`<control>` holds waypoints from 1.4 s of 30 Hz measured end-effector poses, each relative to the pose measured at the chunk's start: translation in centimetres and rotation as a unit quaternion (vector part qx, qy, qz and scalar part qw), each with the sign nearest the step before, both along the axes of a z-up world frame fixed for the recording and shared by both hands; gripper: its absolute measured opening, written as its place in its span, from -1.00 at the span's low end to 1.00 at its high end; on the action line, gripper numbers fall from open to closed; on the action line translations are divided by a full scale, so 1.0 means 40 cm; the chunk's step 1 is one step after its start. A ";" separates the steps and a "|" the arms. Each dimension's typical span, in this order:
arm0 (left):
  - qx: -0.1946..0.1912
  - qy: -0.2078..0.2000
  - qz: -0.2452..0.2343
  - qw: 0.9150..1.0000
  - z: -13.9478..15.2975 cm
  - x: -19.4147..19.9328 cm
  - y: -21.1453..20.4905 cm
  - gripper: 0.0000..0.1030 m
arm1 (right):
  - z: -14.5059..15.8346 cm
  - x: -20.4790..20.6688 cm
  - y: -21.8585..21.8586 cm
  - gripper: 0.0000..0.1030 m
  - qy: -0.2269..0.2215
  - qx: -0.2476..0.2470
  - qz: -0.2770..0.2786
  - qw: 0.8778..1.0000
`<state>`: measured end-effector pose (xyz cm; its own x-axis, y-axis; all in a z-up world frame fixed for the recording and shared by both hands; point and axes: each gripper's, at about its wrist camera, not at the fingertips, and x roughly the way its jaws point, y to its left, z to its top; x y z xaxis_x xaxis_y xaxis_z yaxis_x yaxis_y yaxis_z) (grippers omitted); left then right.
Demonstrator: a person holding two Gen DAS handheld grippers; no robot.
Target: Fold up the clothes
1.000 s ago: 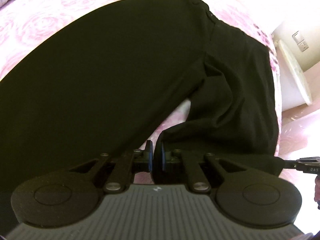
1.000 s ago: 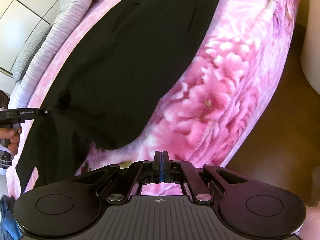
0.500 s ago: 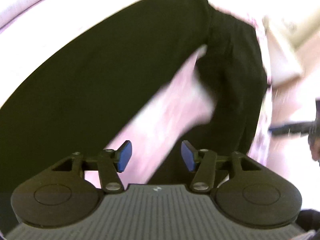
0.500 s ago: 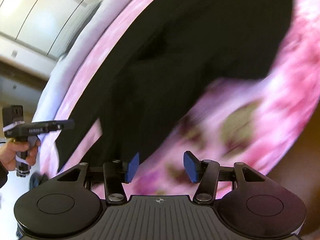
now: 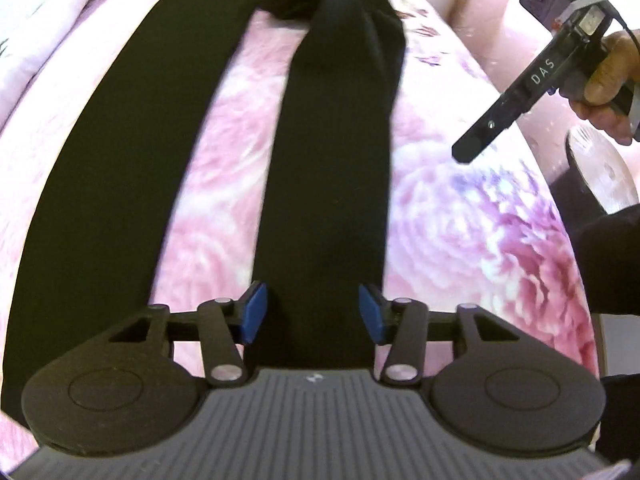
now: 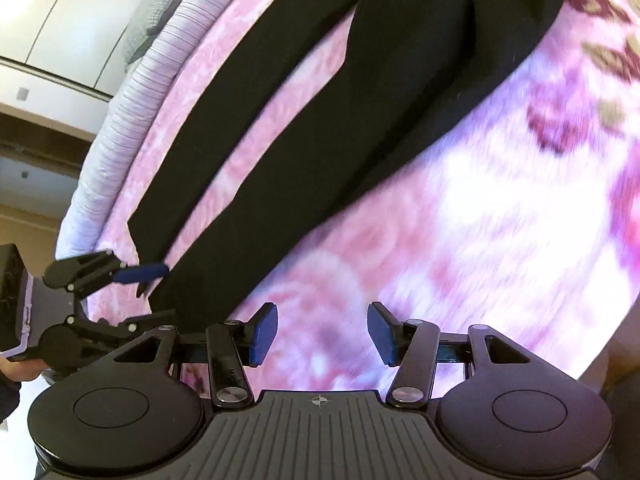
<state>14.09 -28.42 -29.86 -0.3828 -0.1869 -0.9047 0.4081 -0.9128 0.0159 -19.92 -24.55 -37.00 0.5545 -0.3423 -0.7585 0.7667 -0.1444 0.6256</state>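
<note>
Black trousers [image 5: 328, 168] lie flat on the pink bed [image 5: 472, 240], legs apart, no fold made yet as we judge; our left gripper [image 5: 312, 314] closes over one leg end, right gripper [image 6: 322, 334] spread, empty.

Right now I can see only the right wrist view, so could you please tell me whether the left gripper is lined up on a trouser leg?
Observer: Yes. In the left wrist view the left gripper straddles the leg of the black trousers nearer your side. Its jaws are closing, with the cloth between pads that do not yet press it.
Operator: Thank you. How does my right gripper look from there?
Observer: A hand holds the right gripper above the pink blanket, off to the side of the trousers.
Operator: Is anything beyond the bed's edge on my side?
Observer: A pale round table stands there, below that hand.
</note>
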 end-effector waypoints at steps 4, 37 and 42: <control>-0.005 -0.006 -0.001 1.000 -0.026 -0.012 -0.006 -0.58 | 0.013 0.029 0.019 0.04 0.008 0.002 -0.001 1.000; 0.388 0.272 0.356 0.805 -0.019 0.268 -0.181 -0.96 | -0.104 -0.159 -0.086 -0.99 -0.023 -0.072 -0.253 0.964; 0.397 0.273 0.367 0.795 0.009 0.288 -0.129 -0.96 | 0.005 -0.183 -0.070 -1.00 -0.012 -0.043 -0.190 0.981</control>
